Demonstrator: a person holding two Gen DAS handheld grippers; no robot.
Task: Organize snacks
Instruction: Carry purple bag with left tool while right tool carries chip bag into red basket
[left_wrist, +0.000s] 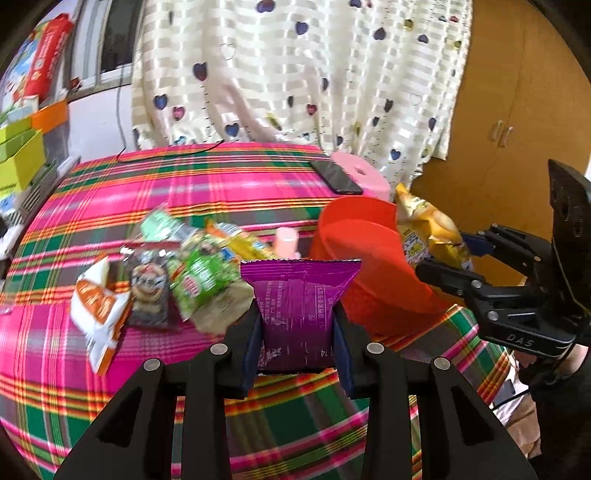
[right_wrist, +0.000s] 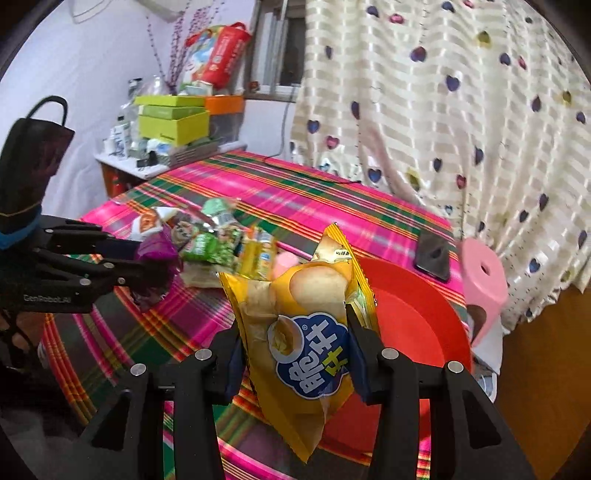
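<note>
left tool (left_wrist: 297, 328) pinching purple packet (left_wrist: 299, 291) | right tool (right_wrist: 295, 343) pinching yellow packet (right_wrist: 306, 332) | body: "GenRobot.AI"

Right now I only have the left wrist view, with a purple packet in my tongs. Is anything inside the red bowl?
Observer: In the right wrist view, the part of the red bowl that shows holds nothing. The yellow packet hides its left side.
Operator: How is that yellow packet gripped?
Observer: The right tongs clamp it across its middle, upright, with the blue logo facing the camera.
Operator: And my purple one, from outside?
Observer: The left tongs pinch the purple packet, which looks crumpled, just left of the snack pile.
</note>
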